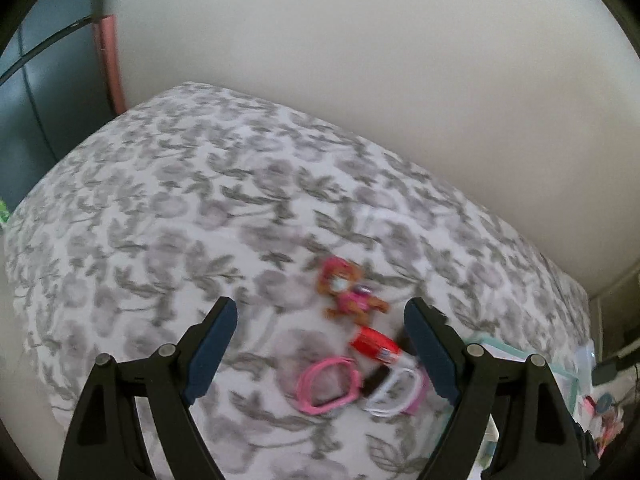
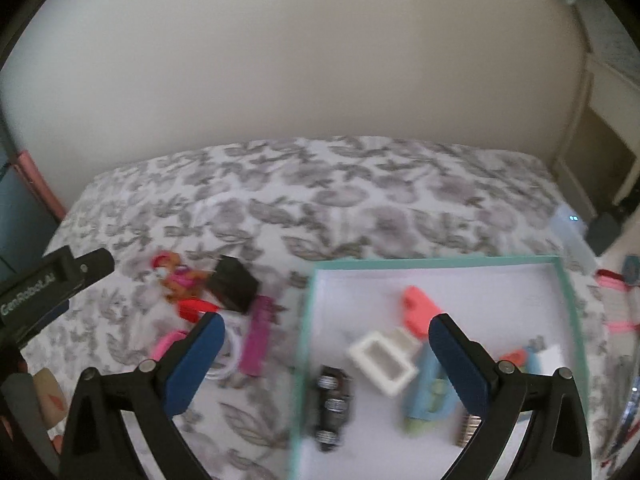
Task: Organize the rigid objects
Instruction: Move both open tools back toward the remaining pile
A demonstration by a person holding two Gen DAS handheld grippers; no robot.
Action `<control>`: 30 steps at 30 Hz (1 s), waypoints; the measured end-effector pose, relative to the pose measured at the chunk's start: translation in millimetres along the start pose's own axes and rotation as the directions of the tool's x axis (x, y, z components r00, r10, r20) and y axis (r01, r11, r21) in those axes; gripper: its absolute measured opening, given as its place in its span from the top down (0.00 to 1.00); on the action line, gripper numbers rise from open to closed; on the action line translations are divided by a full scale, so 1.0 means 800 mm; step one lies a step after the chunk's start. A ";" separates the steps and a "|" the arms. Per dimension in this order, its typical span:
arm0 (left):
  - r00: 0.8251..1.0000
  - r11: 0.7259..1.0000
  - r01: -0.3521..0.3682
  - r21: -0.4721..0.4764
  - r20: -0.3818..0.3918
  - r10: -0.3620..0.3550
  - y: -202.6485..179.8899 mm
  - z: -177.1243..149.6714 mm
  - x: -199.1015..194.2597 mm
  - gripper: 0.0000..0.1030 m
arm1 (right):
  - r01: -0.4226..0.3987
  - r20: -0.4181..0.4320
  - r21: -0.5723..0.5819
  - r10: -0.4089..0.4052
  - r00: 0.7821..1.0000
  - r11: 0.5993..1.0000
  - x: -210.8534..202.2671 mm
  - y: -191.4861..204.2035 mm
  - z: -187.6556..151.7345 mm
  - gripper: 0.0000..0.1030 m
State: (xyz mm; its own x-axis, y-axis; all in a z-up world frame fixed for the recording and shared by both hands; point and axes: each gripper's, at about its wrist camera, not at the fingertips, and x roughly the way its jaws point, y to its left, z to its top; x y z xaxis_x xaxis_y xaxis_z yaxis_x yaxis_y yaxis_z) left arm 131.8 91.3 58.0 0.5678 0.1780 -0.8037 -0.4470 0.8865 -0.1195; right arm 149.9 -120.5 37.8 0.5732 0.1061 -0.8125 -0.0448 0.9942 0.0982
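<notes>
Teal tray (image 2: 568,300) — toys inside.

On bed, 1 toy figure (image 1: 347,289), pink/orange. 1 red item (image 1: 374,345) at its 5 o'clock, kind unclear. 2 loops: 1 pink loop (image 1: 329,385), 1 white loop (image 1: 394,394) at its 3 o'clock. 1 black box (image 2: 233,283), 1 magenta bar (image 2: 256,340) at its 5 o'clock.

1 teal-rimmed tray (image 2: 568,300). Inside, approx count due to blur: 1 coral piece (image 2: 418,310), 1 white frame block (image 2: 382,362), 1 black spring piece (image 2: 332,406), 1 light-blue piece (image 2: 430,392). Others too blurred to count.
</notes>
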 end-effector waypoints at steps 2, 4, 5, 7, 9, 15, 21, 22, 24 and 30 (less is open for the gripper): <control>0.999 0.999 -0.046 -0.021 0.004 0.046 0.018 0.004 -0.001 0.16 | -0.001 -0.020 -0.034 0.000 1.000 0.999 0.011 0.020 0.001 0.00; 0.997 0.997 -0.074 -0.023 -0.005 0.074 0.031 0.007 0.002 0.16 | -0.003 -0.035 -0.052 0.001 0.999 0.999 0.019 0.035 0.000 0.00; 0.995 0.995 -0.097 -0.021 -0.012 0.097 0.038 0.008 0.005 0.16 | -0.018 -0.044 -0.062 0.015 0.999 0.998 0.024 0.044 0.000 0.00; 0.991 0.991 -0.128 -0.029 -0.030 0.128 0.049 0.008 0.011 0.16 | -0.043 -0.057 -0.070 0.039 0.998 0.997 0.032 0.055 -0.002 0.00; 0.990 0.991 -0.125 -0.049 -0.071 0.122 0.057 0.003 0.023 0.16 | -0.067 -0.073 -0.074 0.062 0.995 0.995 0.040 0.067 -0.005 0.00; 0.973 0.991 -0.133 0.027 -0.188 0.136 0.045 -0.018 0.068 0.16 | -0.132 -0.144 -0.027 0.127 0.981 0.991 0.074 0.080 -0.018 0.00; 0.957 0.991 -0.126 0.036 -0.260 0.131 0.043 -0.032 0.094 0.16 | -0.137 -0.210 -0.014 0.131 0.969 0.990 0.105 0.081 -0.035 0.09; 0.954 0.992 -0.122 0.037 -0.273 0.127 0.042 -0.035 0.098 0.16 | -0.139 -0.216 -0.011 0.133 0.967 0.990 0.108 0.080 -0.037 0.09; 0.948 0.992 -0.115 0.043 -0.293 0.122 0.040 -0.038 0.106 0.16 | -0.143 -0.226 -0.006 0.138 0.964 0.990 0.113 0.080 -0.040 0.10; 0.938 0.992 -0.099 0.073 -0.327 0.117 0.031 -0.046 0.122 0.16 | -0.142 -0.239 -0.015 0.135 0.962 0.990 0.124 0.085 -0.044 0.18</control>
State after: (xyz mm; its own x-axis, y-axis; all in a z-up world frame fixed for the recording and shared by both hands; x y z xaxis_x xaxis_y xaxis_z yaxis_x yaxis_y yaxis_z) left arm 150.8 114.8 -45.3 0.2544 0.1317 -0.9581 -0.4498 0.8931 0.0033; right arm 175.2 -41.9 -56.6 0.3501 0.2407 -0.9053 -0.1383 0.9691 0.2042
